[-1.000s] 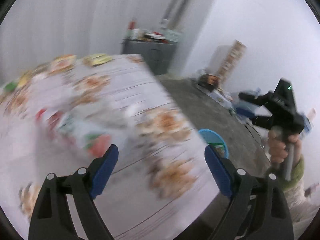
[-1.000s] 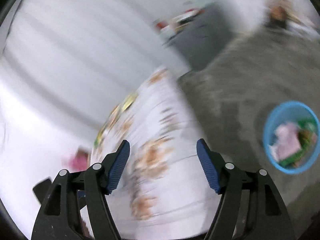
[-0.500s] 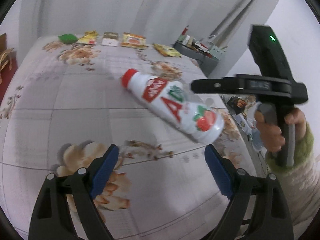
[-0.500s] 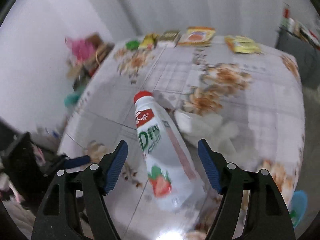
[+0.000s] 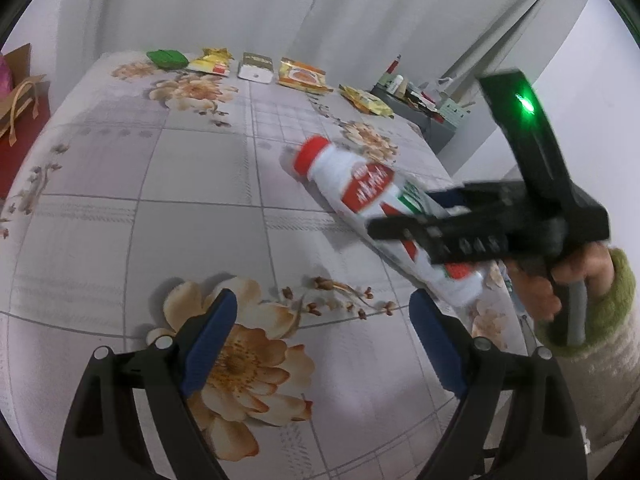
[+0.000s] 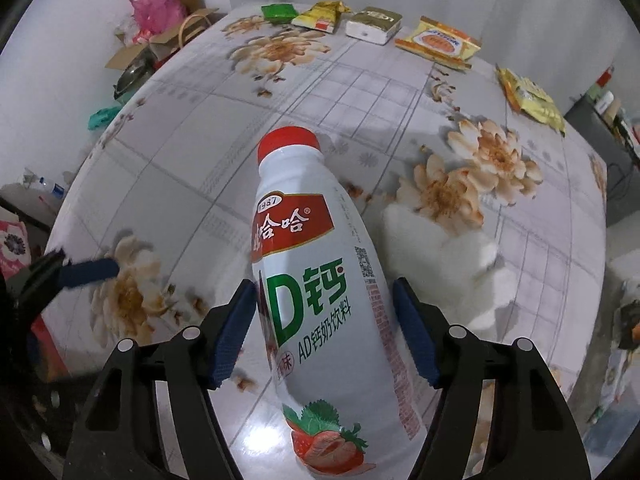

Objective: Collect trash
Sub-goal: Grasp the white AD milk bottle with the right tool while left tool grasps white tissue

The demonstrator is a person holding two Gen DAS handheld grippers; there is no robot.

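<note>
Floral oilcloth covers the table [image 6: 192, 168], and the step in hand is taking the white drink bottle [image 6: 320, 280] off it. The bottle lies on its side on the cloth, red cap pointing away from your right tongs [image 6: 324, 328] and strawberry-printed base nearest them. Its body sits between the two blue pads: the left pad is at the label's edge, the right pad just beside the other flank. Whether both pads already press the plastic cannot be told; the tongs look part-closed around the bottle rather than clamped.

Your left tongs [image 5: 324, 340] are spread wide and hold nothing, hovering over a printed flower well short of the bottle.

To do this well, centre the pads on the widest part of the body, below the red band, not on the tapering shoulder, where they would likely slide toward the cap. Squeeze gently; the thin wall probably dents. Lift straight up so the base clears the crumpled white tissue [image 6: 452, 248] lying just right of the tongs.

Beyond the cap, five snack wrappers [image 6: 436, 42] line the far edge.
</note>
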